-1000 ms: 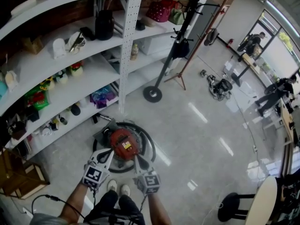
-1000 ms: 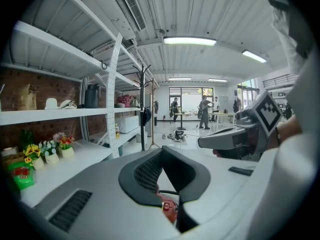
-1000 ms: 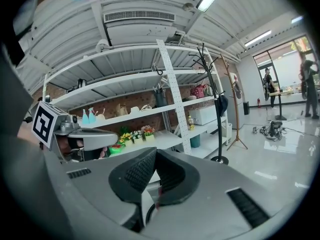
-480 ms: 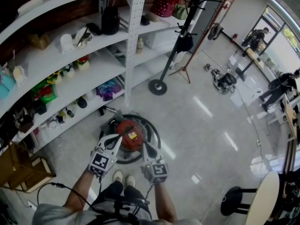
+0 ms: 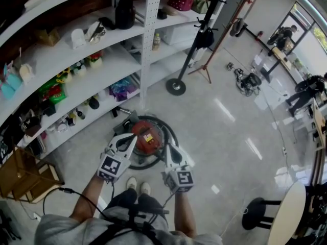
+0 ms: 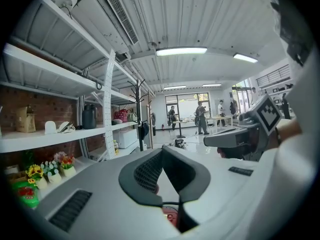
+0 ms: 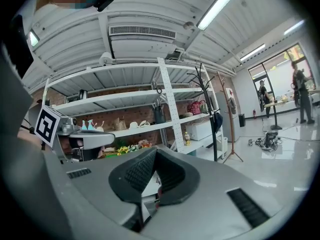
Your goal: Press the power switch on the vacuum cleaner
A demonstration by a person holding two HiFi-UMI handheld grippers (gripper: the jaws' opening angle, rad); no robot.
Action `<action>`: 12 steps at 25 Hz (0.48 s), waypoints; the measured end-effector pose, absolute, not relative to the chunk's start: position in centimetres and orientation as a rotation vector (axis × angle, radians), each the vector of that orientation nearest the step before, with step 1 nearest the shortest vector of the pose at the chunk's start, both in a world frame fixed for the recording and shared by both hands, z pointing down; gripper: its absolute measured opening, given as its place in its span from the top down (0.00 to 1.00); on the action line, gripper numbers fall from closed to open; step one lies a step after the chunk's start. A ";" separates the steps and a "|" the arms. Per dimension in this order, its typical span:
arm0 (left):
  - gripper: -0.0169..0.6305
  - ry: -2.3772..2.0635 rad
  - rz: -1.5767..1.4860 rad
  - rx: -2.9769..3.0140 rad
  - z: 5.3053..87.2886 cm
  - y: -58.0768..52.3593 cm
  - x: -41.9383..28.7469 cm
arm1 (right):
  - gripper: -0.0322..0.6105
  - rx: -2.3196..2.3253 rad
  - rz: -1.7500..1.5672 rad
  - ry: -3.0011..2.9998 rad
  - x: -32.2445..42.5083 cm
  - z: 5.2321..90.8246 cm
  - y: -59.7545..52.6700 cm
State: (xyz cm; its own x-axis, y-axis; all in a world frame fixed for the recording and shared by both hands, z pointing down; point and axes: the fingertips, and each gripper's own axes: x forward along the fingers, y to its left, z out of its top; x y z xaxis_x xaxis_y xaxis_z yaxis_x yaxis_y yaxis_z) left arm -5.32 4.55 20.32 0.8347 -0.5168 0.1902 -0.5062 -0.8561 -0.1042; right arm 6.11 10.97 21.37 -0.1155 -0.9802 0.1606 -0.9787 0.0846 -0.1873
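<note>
A red canister vacuum cleaner (image 5: 147, 138) sits on the floor just ahead of the person's shoes, ringed by its black hose (image 5: 172, 137). My left gripper (image 5: 132, 137) hangs over the vacuum's left side with its jaws together and nothing held. My right gripper (image 5: 167, 146) hovers by the vacuum's right edge, jaws also together and empty. In the left gripper view the left gripper (image 6: 161, 151) points across the room, and a sliver of the red vacuum (image 6: 170, 215) shows below the pads. In the right gripper view the right gripper (image 7: 156, 151) faces the shelves. The switch itself is not discernible.
White shelving (image 5: 92, 70) full of small items runs along the left. A coat stand's round base (image 5: 176, 86) is on the floor beyond the vacuum. A wooden crate (image 5: 20, 175) and a cable (image 5: 53, 193) lie at left; a black stool (image 5: 254, 219) and round table (image 5: 286, 218) at lower right.
The head view has shifted a little. Both grippers look larger and slightly higher over the vacuum, still shut.
</note>
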 end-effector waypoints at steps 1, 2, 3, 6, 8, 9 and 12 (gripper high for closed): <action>0.96 0.819 -0.331 -2.952 20.0 4.7 -5.4 | 0.93 -2.090 -0.398 2.302 6.2 21.1 11.2; 0.96 0.817 -0.327 -2.944 19.7 4.7 -5.5 | 0.93 -2.089 -0.398 2.296 6.3 20.9 11.5; 0.96 0.819 -0.317 -2.939 19.3 4.8 -5.5 | 0.93 -2.085 -0.384 2.293 6.4 20.6 11.6; 0.96 0.822 -0.289 -2.928 18.4 5.1 -5.6 | 0.93 -2.079 -0.342 2.293 6.5 19.5 12.2; 0.96 0.814 -0.285 -2.916 17.8 5.5 -5.7 | 0.93 -2.083 -0.336 2.298 6.6 18.9 12.7; 0.96 0.817 -0.270 -2.916 17.4 5.6 -5.7 | 0.93 -2.083 -0.321 2.300 6.6 18.5 12.8; 0.96 0.847 -0.211 -2.926 15.9 5.9 -5.7 | 0.93 -2.067 -0.273 2.295 6.6 17.4 13.0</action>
State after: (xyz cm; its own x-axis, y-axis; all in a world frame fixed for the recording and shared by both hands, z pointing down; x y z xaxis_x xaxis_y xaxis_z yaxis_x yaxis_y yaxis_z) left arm -5.75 5.90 15.93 0.8369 -0.5366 0.1077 -0.5244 -0.8426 -0.1228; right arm 6.62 13.02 17.36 -0.1106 -0.9900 0.0873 -0.9828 0.0959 -0.1575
